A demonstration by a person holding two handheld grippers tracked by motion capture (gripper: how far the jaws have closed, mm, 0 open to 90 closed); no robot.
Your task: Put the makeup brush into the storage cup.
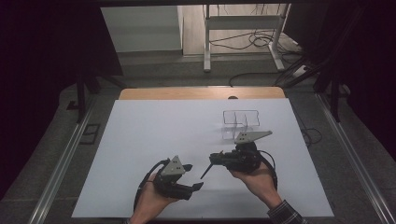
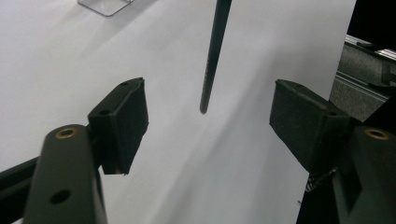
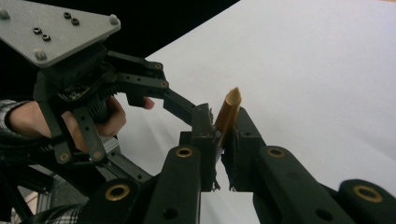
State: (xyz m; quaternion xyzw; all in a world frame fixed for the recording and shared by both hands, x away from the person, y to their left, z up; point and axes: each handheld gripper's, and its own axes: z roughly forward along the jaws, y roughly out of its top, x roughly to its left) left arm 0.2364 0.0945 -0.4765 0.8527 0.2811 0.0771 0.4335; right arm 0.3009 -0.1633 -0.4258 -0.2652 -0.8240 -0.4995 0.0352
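My right gripper (image 1: 214,159) is shut on a thin dark stick (image 1: 206,171) that slants down and to the left toward the white table sheet (image 1: 154,130). In the right gripper view the stick's tan cut end (image 3: 229,112) pokes up between the closed jaws of that gripper (image 3: 227,135). My left gripper (image 1: 192,176) stands open just left of the stick's lower tip. In the left gripper view the stick (image 2: 212,60) hangs ahead of the wide gap between the jaws of the left gripper (image 2: 208,126), touching neither pad.
A clear plastic divided holder (image 1: 240,123) stands on the sheet behind the right gripper; its corner (image 2: 105,5) shows at the top of the left gripper view. The wooden table edge (image 1: 201,92) runs along the back, with cables and a metal stand (image 1: 243,42) beyond.
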